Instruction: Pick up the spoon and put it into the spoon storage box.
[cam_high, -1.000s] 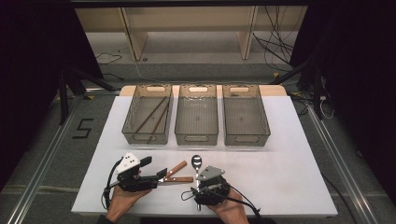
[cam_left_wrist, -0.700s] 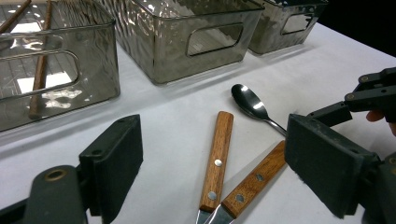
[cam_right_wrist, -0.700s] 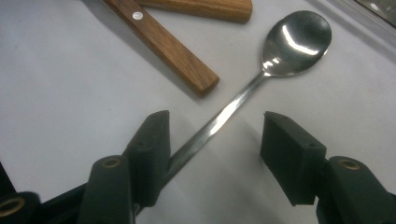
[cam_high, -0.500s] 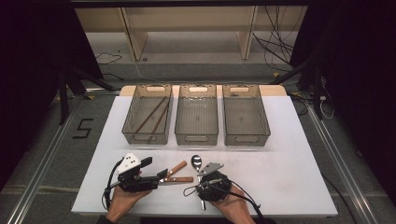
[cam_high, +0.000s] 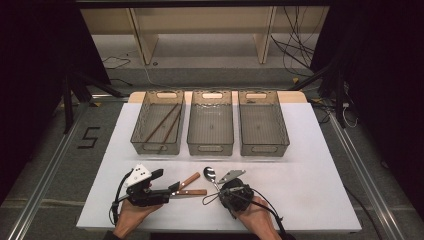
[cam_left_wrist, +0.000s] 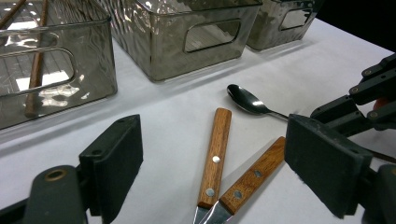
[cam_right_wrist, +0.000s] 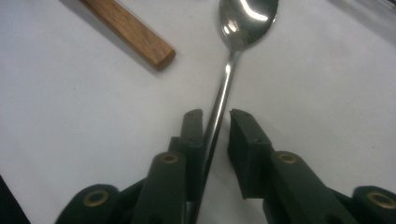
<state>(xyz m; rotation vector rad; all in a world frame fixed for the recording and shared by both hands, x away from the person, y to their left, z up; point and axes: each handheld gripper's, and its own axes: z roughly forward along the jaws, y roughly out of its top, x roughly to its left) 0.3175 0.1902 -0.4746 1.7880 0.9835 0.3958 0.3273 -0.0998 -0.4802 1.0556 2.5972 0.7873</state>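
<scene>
The shiny steel spoon (cam_right_wrist: 227, 79) lay on the white tabletop (cam_high: 310, 165), its handle between the jaws of the right claw (cam_right_wrist: 216, 116), which had just been closing; one pad touched it, the other stood just apart. The left claw (cam_left_wrist: 224, 163) stood wide over two wooden-handled knives (cam_left_wrist: 215, 158).

We see a lab-style recording setup: a white-topped table (cam_high: 320, 165) on a grey floor, metal rails (cam_high: 45, 185) along both sides, black curtains (cam_high: 30, 60) at left and right, loose cables (cam_high: 295, 52) upper right, bare wooden shelving (cam_high: 205, 30) behind.
</scene>
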